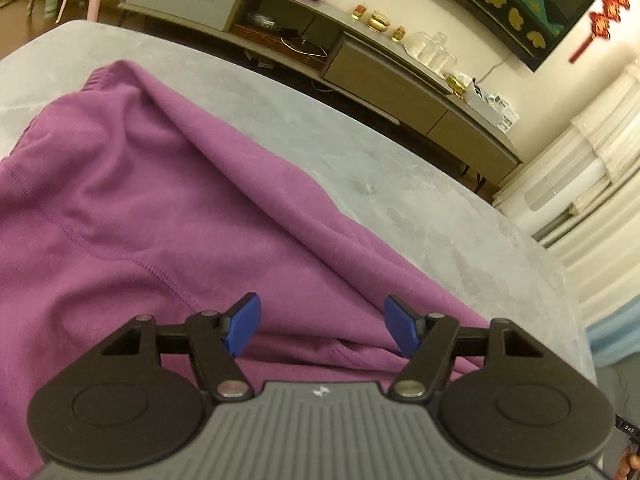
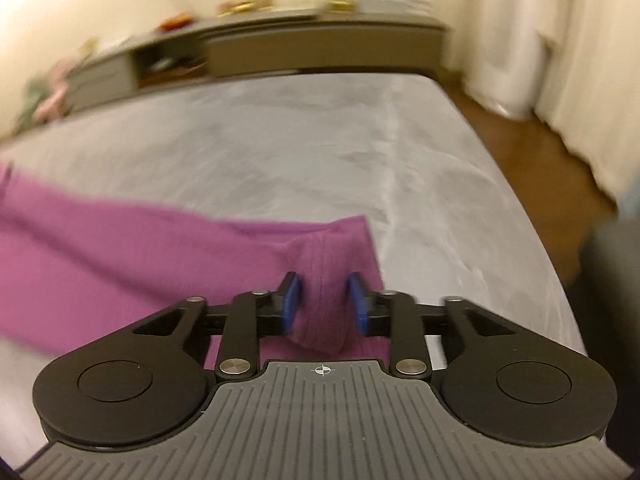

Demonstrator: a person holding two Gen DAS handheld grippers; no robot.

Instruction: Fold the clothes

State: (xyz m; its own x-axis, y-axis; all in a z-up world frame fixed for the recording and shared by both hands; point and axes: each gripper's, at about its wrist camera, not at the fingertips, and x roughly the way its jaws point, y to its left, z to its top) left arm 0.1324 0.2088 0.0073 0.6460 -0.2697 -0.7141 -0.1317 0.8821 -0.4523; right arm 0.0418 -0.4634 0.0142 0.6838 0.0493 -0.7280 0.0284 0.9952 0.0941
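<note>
Purple cloth fills the space just ahead of both cameras: a purple garment (image 1: 152, 208) is spread in soft ridges over the grey table (image 1: 420, 208), one ribbed edge showing at its far left and a stitched seam running toward the left gripper (image 1: 322, 330). That gripper is held just above the fabric with its blue fingers (image 1: 242, 330) set well apart and nothing between them. In the right wrist view a narrower strip of the same garment is seen stretched across the table from the left, and its bunched, ribbed end is clamped between the pads of the right gripper (image 2: 322, 306), the cloth hanging down between them.

Several slips can be judged possible. Only a small bunch of knit is pinched, so it could be dragged out of the right gripper if the pull is sharp or the rest of the garment is snagged on the table. Because the body is already rumpled, any fold laid over it could be set crooked. Fabric near the table's edge could also be pulled off.

Much is left unseen. Strong blur is present in the right wrist view, so the gripped part is probably a sleeve cuff, though this cannot be confirmed. The garment's near edge is hidden under both gripper bodies, and its left side is cut off.
</note>
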